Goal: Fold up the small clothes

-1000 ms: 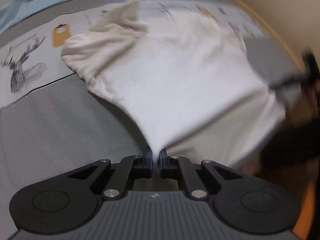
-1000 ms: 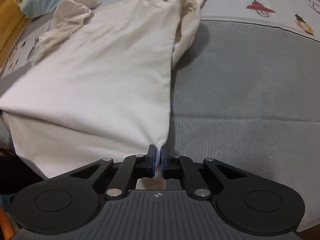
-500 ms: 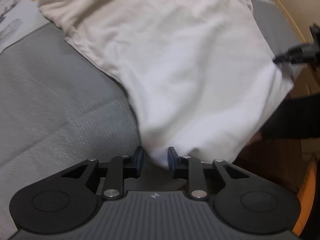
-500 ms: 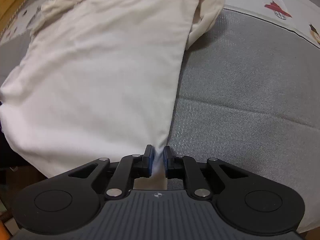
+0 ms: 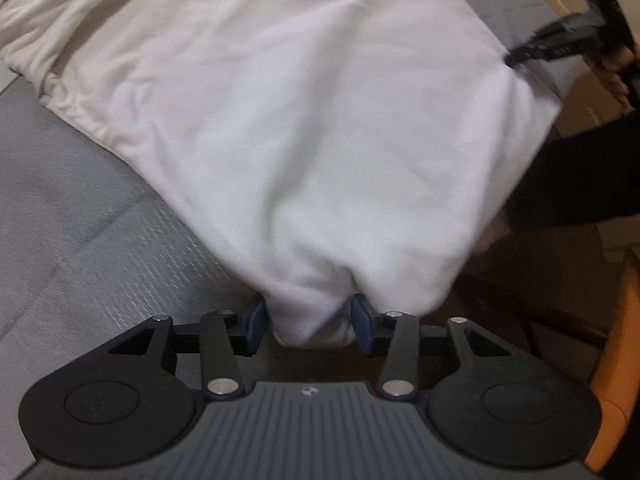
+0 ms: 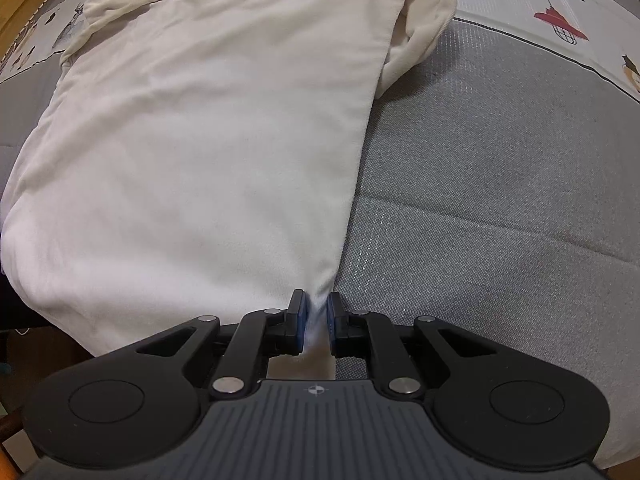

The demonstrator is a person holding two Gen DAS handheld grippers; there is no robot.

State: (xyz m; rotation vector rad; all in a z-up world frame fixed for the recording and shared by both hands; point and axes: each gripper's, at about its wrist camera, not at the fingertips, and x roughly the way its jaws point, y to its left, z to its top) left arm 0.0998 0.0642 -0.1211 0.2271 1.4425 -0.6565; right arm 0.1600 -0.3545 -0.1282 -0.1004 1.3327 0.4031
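A cream-white shirt [image 5: 300, 120] lies spread on the grey bed cover [image 5: 80, 220], hem toward me. My left gripper [image 5: 309, 320] points steeply down at one hem corner. Its jaws are opening, and the bunched corner sits loosely between the blue pads [image 5: 256, 320], not pinched. In the right wrist view the shirt [image 6: 208, 140] reaches away to a crumpled sleeve [image 6: 424, 20]. My right gripper [image 6: 316, 316] is shut on the other hem corner, a thin fold of cloth squeezed between its pads. The left wrist view shows that gripper [image 5: 516, 56] at the shirt's right edge.
A printed sheet with lamp drawings [image 6: 560, 28] borders the grey cover [image 6: 500, 200] at the far right. A wooden bed frame [image 6: 24, 12] runs along the far left. A dark sleeve [image 5: 580, 172] and an orange object [image 5: 616, 340] sit beyond the bed's near edge.
My left gripper sank toward the bed and its jaws spread apart, letting go of the hem corner. The shirt dropped from hanging taut to lying flat. The right gripper keeps its pinch.
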